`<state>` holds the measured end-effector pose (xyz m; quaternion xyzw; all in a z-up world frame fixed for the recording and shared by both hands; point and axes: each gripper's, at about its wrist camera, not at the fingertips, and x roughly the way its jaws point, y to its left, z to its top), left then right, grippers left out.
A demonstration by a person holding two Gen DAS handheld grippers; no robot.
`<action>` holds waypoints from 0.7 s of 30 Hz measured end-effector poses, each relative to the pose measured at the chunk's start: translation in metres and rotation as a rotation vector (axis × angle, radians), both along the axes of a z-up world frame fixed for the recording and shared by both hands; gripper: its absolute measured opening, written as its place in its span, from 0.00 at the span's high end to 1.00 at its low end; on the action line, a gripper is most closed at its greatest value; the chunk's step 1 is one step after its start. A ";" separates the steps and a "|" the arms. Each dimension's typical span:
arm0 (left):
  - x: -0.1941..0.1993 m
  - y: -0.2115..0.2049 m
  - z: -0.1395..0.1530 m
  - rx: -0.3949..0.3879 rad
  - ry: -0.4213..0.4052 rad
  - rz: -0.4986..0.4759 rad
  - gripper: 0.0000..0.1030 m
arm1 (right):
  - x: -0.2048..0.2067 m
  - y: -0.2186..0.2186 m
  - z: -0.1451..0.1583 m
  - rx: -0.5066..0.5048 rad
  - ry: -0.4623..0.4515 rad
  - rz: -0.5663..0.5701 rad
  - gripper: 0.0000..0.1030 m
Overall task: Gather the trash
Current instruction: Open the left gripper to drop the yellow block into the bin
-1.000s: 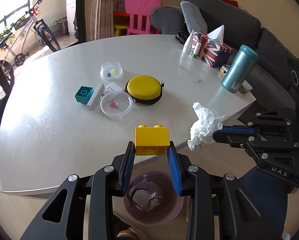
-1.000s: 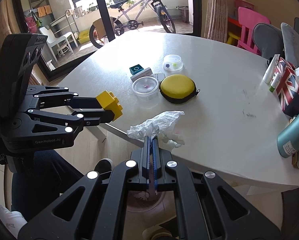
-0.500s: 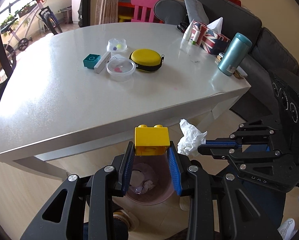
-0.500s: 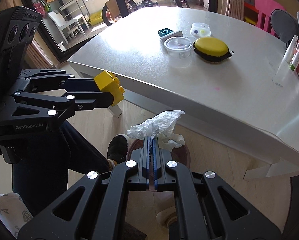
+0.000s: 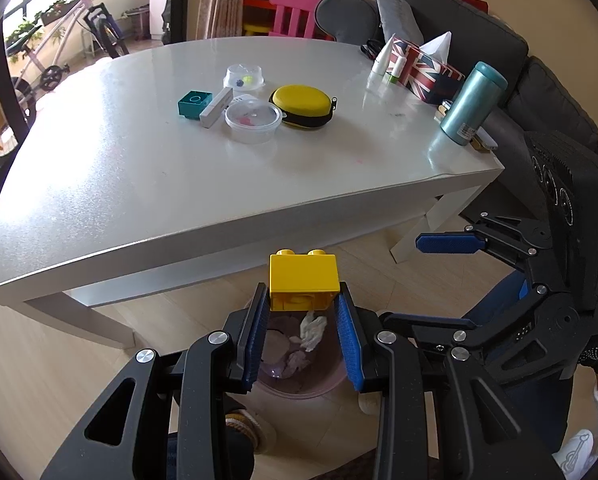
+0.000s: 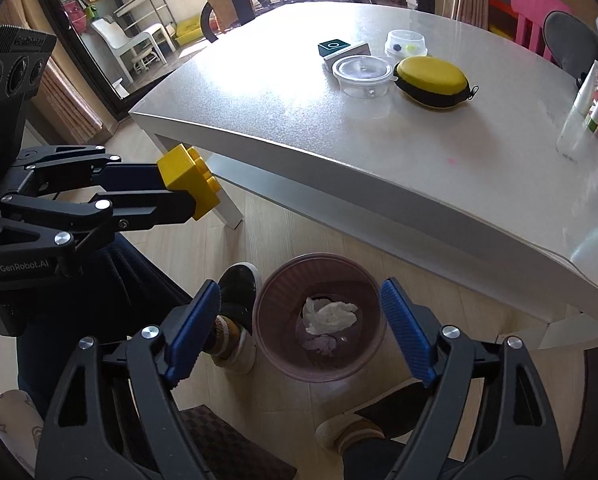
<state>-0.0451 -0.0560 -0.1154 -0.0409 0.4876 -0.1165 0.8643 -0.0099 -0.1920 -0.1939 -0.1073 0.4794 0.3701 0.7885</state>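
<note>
Pinching a yellow toy brick (image 6: 189, 182) between its blue pads, the left gripper (image 6: 179, 190) hangs over the floor beside the white table (image 6: 339, 128). Right of it, low down, the pink waste bin (image 6: 267, 332) stands on the wooden floor with the crumpled white tissue (image 6: 329, 314) lying inside. Above the bin the right gripper (image 6: 299, 328) has just been opening; its fingers are spread wide with nothing between them.
</note>
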 end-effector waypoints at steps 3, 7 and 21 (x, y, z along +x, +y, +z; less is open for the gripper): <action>0.000 -0.002 -0.002 0.001 0.005 -0.006 0.68 | 0.003 -0.005 0.004 0.007 -0.010 -0.025 0.17; 0.001 -0.006 -0.004 0.002 0.013 -0.015 0.68 | 0.005 -0.014 0.012 0.016 -0.029 -0.060 0.15; 0.006 -0.026 -0.017 0.008 0.058 -0.067 0.68 | 0.014 -0.048 0.043 0.053 -0.092 -0.139 0.14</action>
